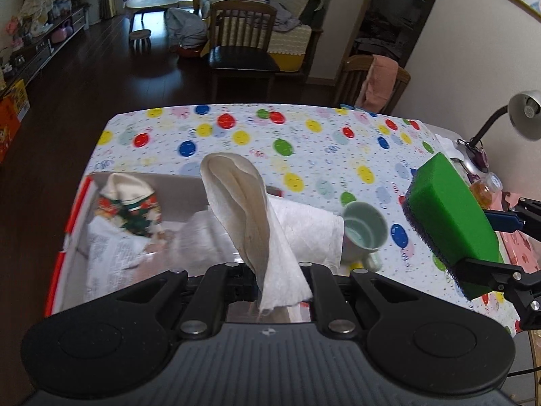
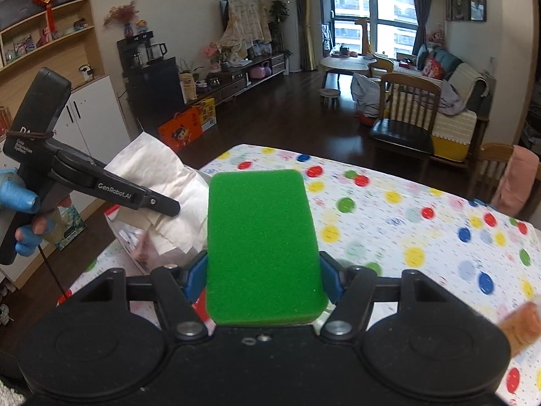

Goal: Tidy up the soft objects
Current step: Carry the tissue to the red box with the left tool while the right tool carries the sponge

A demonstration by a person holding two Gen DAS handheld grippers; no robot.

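Here, left gripper [image 1: 270,270] jaws clamped on paper towel [image 1: 257,216], right gripper [image 2: 263,280] jaws around green sponge [image 2: 262,247].

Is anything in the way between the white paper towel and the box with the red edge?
Nothing visible blocks it. The left gripper holds the white paper towel just above the open cardboard box with the red edge. A Christmas-patterned cloth lies inside at the far end, leaving room nearer.

A table [image 1: 304,142] under a dotted cloth carries an open box [image 1: 77,203] and, just right of the box, a tipped pale green mug [image 1: 363,233].
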